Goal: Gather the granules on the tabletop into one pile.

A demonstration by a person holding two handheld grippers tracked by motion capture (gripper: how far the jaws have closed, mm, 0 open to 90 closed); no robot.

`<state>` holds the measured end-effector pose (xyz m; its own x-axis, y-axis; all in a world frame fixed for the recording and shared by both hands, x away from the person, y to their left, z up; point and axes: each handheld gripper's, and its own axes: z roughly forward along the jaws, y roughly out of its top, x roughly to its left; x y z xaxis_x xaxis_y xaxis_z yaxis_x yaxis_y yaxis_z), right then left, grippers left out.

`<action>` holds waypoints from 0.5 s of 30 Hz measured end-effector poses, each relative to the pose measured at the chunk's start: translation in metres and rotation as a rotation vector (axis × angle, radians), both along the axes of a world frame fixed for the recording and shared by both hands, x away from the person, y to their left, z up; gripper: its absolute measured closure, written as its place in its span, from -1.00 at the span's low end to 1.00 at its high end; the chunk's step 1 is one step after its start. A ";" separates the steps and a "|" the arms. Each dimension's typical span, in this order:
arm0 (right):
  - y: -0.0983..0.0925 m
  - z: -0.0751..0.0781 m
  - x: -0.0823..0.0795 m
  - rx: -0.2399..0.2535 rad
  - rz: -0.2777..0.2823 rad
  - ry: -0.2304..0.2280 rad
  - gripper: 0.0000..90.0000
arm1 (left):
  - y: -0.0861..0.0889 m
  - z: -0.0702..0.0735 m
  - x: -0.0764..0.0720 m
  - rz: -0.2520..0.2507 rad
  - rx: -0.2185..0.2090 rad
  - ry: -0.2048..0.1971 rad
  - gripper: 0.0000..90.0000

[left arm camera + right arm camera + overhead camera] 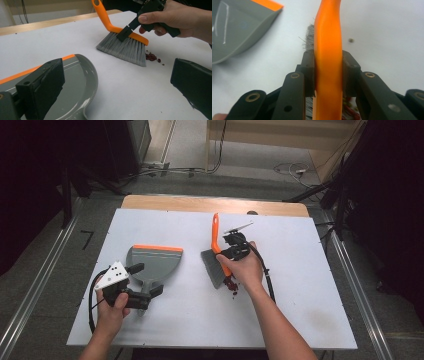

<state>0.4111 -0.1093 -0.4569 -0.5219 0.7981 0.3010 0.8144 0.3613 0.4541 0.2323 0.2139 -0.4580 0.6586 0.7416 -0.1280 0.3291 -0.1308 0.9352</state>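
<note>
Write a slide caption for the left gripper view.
Right gripper clamps orange brush beside red crumbs; grey dustpan waits nearby.

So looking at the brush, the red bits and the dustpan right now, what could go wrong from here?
1. The red crumbs lie at the far end of the brush from the dustpan, with bare table between, so a quick stroke may scatter them.
2. The left gripper sits around the dustpan's handle with its jaws apart in its own view; if it isn't clamped, the pan could slide when bristles push against it.
</note>
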 end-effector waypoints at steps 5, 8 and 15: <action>-0.018 0.001 0.001 -0.004 -0.035 -0.005 0.51 | -0.003 -0.001 0.000 -0.004 0.004 0.001 -1.00; -0.027 0.000 0.001 0.003 -0.057 -0.005 0.51 | -0.002 -0.001 0.000 0.000 0.007 0.001 -1.00; -0.035 0.003 0.000 0.051 -0.065 -0.005 0.51 | -0.001 -0.001 0.000 0.005 0.005 0.000 -1.00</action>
